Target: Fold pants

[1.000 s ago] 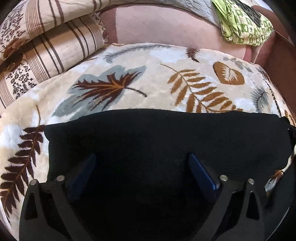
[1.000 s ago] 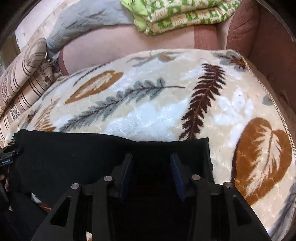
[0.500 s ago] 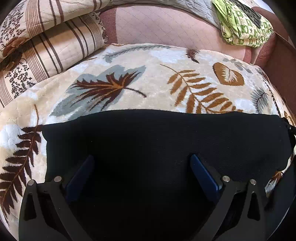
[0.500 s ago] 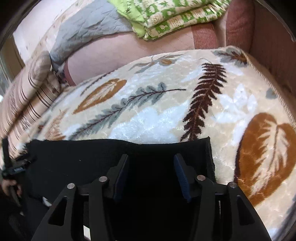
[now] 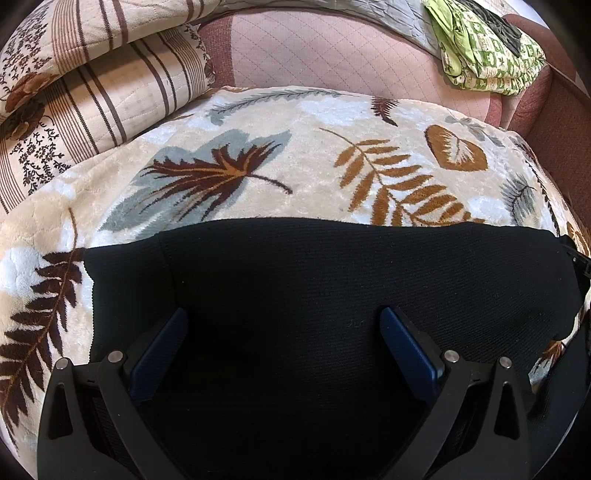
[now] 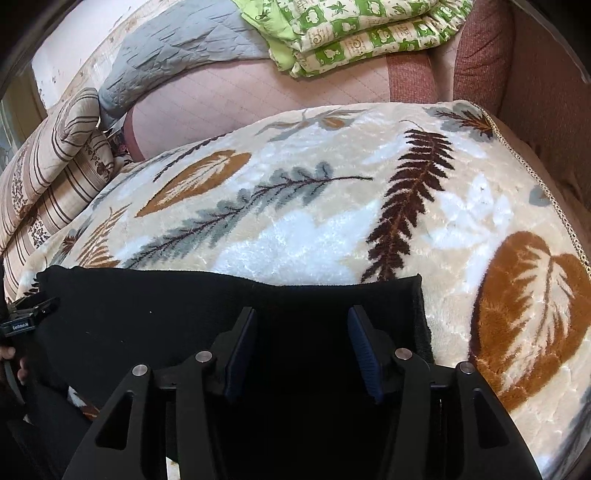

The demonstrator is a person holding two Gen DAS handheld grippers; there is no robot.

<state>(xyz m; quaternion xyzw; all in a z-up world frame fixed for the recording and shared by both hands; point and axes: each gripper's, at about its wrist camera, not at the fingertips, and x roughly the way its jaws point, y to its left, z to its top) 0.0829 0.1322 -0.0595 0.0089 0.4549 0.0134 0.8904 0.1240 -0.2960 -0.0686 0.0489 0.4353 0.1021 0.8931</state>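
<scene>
Black pants (image 5: 332,273) lie flat in a wide band on a cream blanket with leaf prints (image 5: 295,173). My left gripper (image 5: 284,332) is open wide just above the pants near their left end, with nothing between the blue pads. In the right wrist view the pants (image 6: 147,306) reach to a hem edge at the right. My right gripper (image 6: 301,332) is open over that right end, pads apart, holding nothing. The left gripper's body (image 6: 26,317) shows at the far left edge there.
A striped quilt (image 5: 92,85) is piled at the back left. A green patterned folded cloth (image 6: 362,29) and a grey quilt (image 6: 177,51) lie at the back on a pink sofa seat (image 5: 325,55). The blanket's corded edge (image 6: 535,181) runs along the right.
The right gripper has opened wider over the pants' right end. The left view has shifted slightly, showing more of the pants' left edge. The pants lie as before.
</scene>
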